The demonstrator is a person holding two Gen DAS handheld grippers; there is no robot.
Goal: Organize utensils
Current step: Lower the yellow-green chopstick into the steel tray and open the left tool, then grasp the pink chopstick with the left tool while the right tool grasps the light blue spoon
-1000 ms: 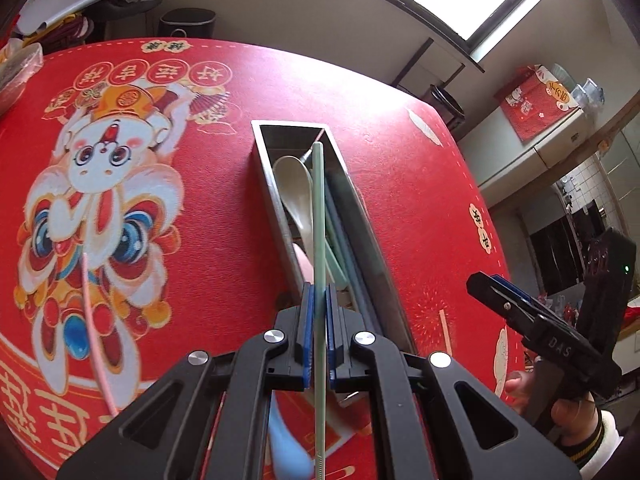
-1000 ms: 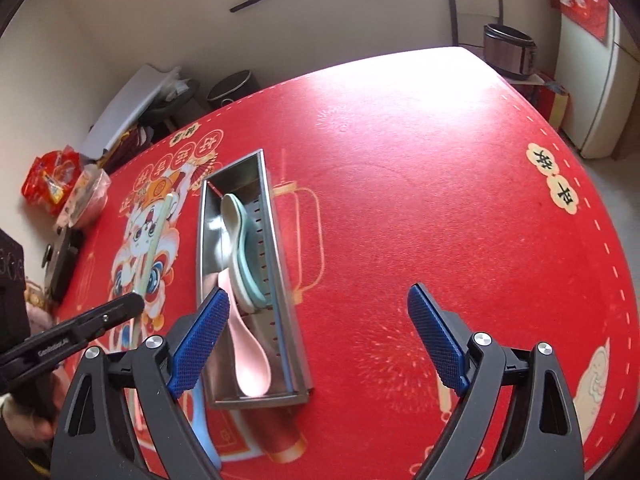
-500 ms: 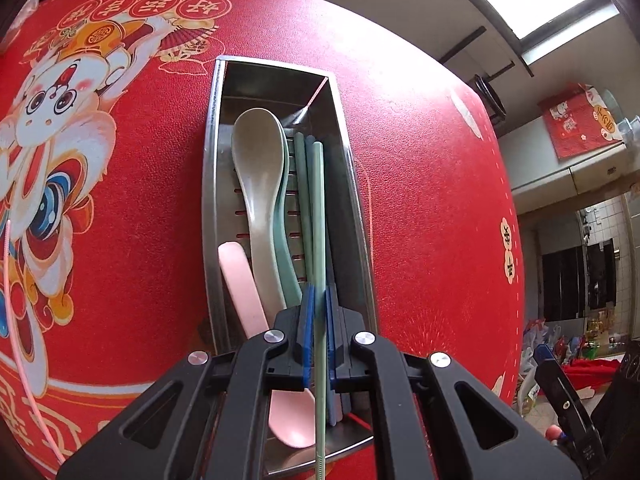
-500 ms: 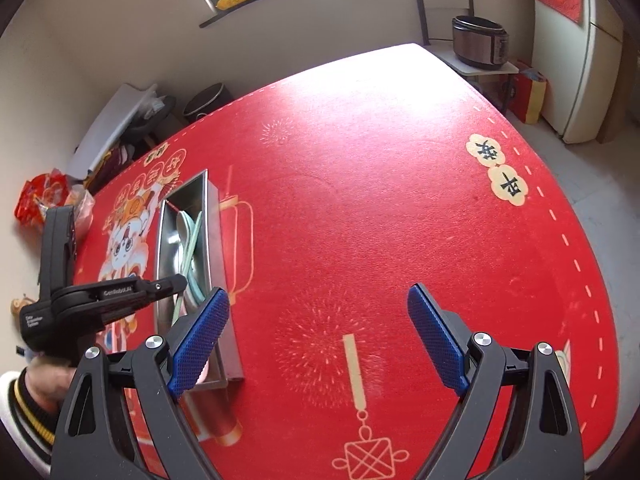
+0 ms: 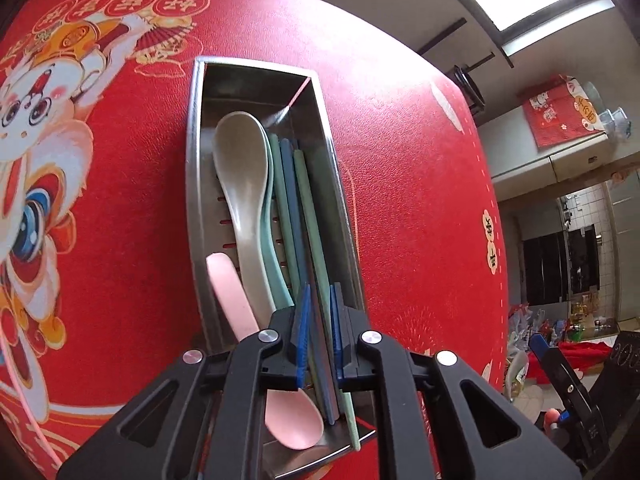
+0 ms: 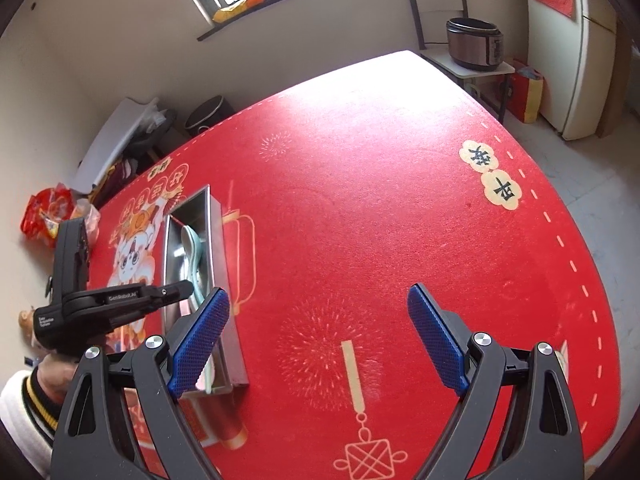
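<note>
A steel utensil tray (image 5: 192,160) lies on the red tablecloth. In it are a beige spoon (image 5: 240,168), a mint spoon (image 5: 272,248), a pink spoon (image 5: 232,292), a blue chopstick (image 5: 290,200) and a pale green chopstick (image 5: 308,200). My left gripper (image 5: 319,320) hovers over the tray's near end. Its jaws are opening, and the green chopstick runs through the narrow gap between the pads, lying along the tray's right side. My right gripper (image 6: 318,320) stands wide open over bare cloth, right of the tray (image 6: 218,232), with nothing in it.
A pink chopstick (image 5: 24,412) lies on the cloth at the far left edge. Snack bags (image 6: 48,212) sit at the table's far left corner. A rice cooker (image 6: 474,44) stands on a side table beyond the table. The person's sleeve (image 6: 24,400) is at lower left.
The left gripper came forward and down over the tray with the green chopstick, then its pads parted slightly. The right gripper swung to the right, away from the tray.
</note>
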